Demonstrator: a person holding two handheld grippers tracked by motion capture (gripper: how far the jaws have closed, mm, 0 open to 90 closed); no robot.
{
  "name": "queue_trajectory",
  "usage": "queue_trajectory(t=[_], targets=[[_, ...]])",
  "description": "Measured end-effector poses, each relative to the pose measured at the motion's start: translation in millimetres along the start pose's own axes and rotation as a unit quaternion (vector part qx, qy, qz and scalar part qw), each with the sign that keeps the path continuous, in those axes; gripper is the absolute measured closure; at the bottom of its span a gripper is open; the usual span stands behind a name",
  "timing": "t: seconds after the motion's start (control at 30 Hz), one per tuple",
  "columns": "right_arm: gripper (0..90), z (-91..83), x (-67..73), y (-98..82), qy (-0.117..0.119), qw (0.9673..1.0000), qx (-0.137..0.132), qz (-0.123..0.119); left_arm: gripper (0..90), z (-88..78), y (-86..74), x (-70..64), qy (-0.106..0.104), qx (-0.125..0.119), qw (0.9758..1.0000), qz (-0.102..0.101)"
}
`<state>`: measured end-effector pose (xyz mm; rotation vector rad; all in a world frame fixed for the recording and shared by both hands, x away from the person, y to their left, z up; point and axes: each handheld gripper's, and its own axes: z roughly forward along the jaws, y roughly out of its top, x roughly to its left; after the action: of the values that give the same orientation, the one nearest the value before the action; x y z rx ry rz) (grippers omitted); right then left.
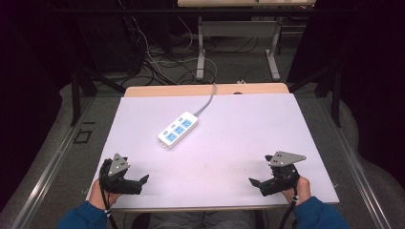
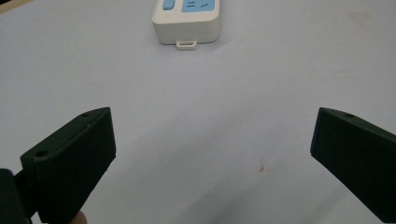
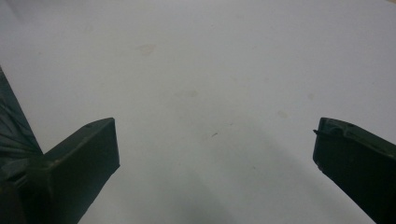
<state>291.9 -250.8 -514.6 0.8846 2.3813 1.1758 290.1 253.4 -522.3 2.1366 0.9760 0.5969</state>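
1. White power strip (image 1: 178, 129) lies mid-table, well apart from every edge.
2. Left gripper (image 1: 138, 182) and right gripper (image 1: 258, 183) sit near the front edge, jaws wide, empty.
3. Pale table (image 1: 248, 138); dark surroundings.

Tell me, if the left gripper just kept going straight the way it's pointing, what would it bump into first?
Probably the near end of the white power strip: it lies ahead of the open left gripper, slightly to one side, with bare tabletop between them.

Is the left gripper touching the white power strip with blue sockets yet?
Apart. In the left gripper view, bare table lies between the open left gripper and the white power strip; the high view shows the same gap.
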Motion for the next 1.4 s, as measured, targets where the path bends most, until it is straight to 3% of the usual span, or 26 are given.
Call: queue_trajectory(t=[0.53, 0.73, 1.03, 1.4], targets=[[1.1, 1.5, -1.3, -0.4, 0.006, 1.0, -0.002, 0.002, 0.0, 3.7, 6.2, 1.9, 0.005, 0.006, 1.0, 0.004], [1.4, 2.0, -1.2, -0.2, 0.009, 0.9999, 0.001, 0.004, 0.0, 7.0, 10.0, 6.1, 0.01, 0.006, 0.9999, -0.006], [1.5, 3.3, -1.9, -0.2, 0.011, 0.9999, 0.001, 0.004, 0.0, 15.5, 16.8, 8.4, 0.0, 0.011, 0.9999, -0.004], [1.8, 3.7, -2.2, 0.2, 0.006, 1.0, 0.0, 0.0, 0.0, 24.2, 25.7, 12.4, 0.005, 0.008, 0.9999, -0.009]])
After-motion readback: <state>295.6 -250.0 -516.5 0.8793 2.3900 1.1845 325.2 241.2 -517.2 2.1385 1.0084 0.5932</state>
